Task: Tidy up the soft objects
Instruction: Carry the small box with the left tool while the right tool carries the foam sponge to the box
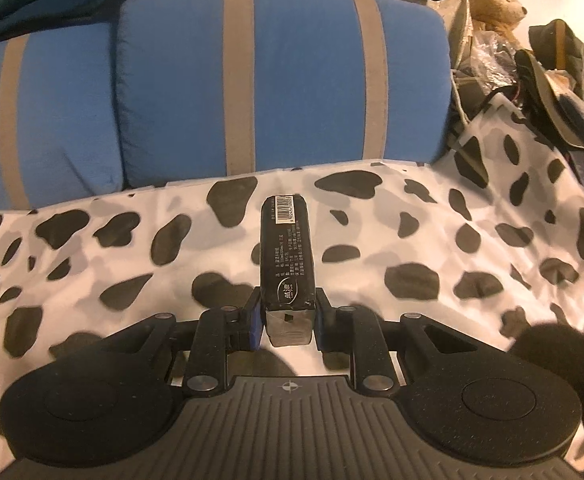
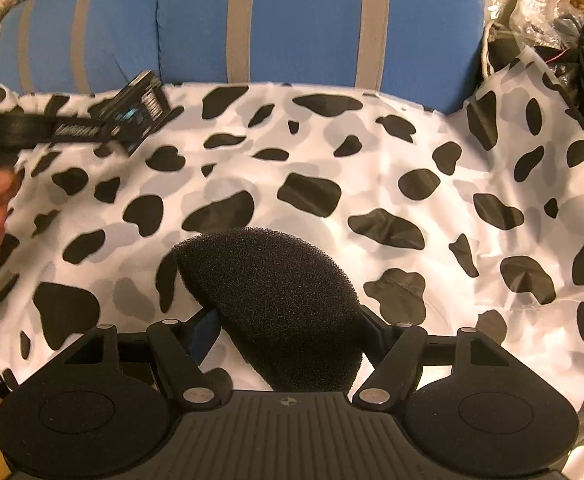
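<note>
Black barcoded tissue pack [image 1: 288, 256] clamped in left tool [image 1: 288, 312]; right tool [image 2: 288, 340] clamps black sponge [image 2: 276, 300].

This looks like a home, most likely a bedroom or living corner. A white sheet with black cow spots [image 2: 331, 152] covers a soft surface, backed by blue cushions with grey stripes [image 1: 284, 76]. At the far right a brown teddy bear [image 1: 495, 0] sits above a loose heap of bags and clothing [image 1: 547, 80].
</note>
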A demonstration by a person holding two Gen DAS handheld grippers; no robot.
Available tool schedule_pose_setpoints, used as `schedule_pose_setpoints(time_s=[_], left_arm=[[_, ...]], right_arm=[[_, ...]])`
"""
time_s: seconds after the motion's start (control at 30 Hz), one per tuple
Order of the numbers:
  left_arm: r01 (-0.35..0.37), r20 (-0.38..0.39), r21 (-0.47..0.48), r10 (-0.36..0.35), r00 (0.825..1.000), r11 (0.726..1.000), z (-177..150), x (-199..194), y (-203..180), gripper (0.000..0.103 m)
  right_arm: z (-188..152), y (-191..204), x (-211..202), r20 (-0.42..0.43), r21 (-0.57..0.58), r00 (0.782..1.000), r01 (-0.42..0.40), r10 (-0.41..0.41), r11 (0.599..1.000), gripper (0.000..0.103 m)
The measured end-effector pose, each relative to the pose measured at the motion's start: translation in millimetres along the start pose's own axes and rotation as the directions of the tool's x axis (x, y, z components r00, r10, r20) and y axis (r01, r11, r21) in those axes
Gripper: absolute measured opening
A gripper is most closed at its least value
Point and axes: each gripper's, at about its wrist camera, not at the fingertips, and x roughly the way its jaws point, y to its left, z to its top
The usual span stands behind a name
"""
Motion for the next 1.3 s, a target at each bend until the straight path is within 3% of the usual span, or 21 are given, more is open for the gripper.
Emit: schedule_pose_setpoints(time_s=[0.53,0.97,1.3], left_arm=[[0.043,-0.045,0.001,-0.043,0.998,0.999,-48.3,-97.1,7.8,0.024],[0.065,-0.105,-0.044,-0.070,0.992,0.997,-102.1,-152.9,6.2,0.024],[0.080,-0.190,-0.060,-0.090,0.978,0.995,-150.1,-179.4,1.9,0.024]], right_arm=[[-18.4,7.7,-40.2,0.087,0.034,0.994,-0.063,0.060,0.997,0.074],[-50.7,33.9,-69.0,0.086,0.006,0.991,-0.106,0.105,0.994,0.074],[-77.7,60.7,-86.9,0.071,-0.027,0.988,-0.137,0.139,0.990,0.074]])
